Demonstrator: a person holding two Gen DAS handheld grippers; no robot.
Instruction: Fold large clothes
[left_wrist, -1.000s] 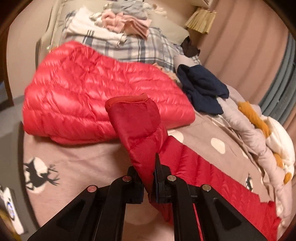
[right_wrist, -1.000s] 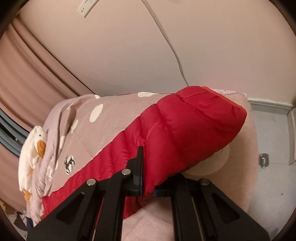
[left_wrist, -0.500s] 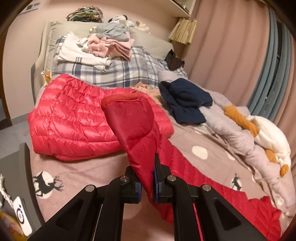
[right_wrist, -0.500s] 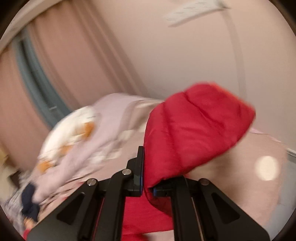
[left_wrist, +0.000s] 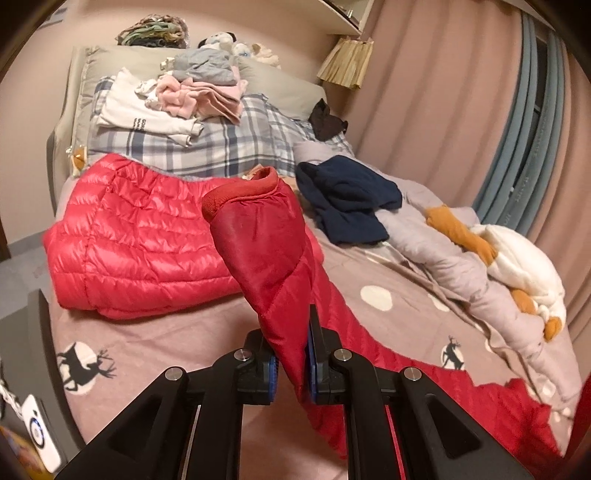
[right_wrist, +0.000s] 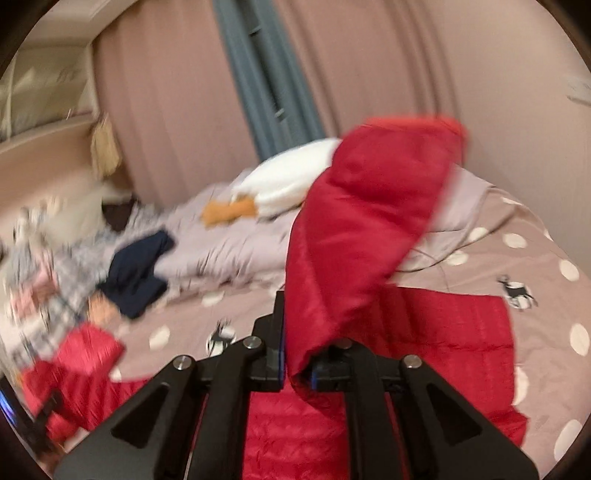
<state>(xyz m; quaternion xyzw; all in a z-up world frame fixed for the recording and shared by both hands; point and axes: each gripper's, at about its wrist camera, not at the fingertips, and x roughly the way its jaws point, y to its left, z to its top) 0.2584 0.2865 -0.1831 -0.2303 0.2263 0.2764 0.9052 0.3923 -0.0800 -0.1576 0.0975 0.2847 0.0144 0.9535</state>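
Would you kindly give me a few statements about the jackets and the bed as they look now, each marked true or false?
1. The left gripper holds the cuffed sleeve of a dark red jacket between its fingers. True.
2. A bright red quilted jacket lies folded on the bed. True.
3. The navy garment is stacked on the plaid pillow. False: it lies on the grey duvet, beside the plaid bedding.
4. The right gripper is empty. False: red jacket fabric sits between its fingers, though its jaws are opening.
5. The bedspread is plain white. False: it is pinkish, with white dots and deer figures.
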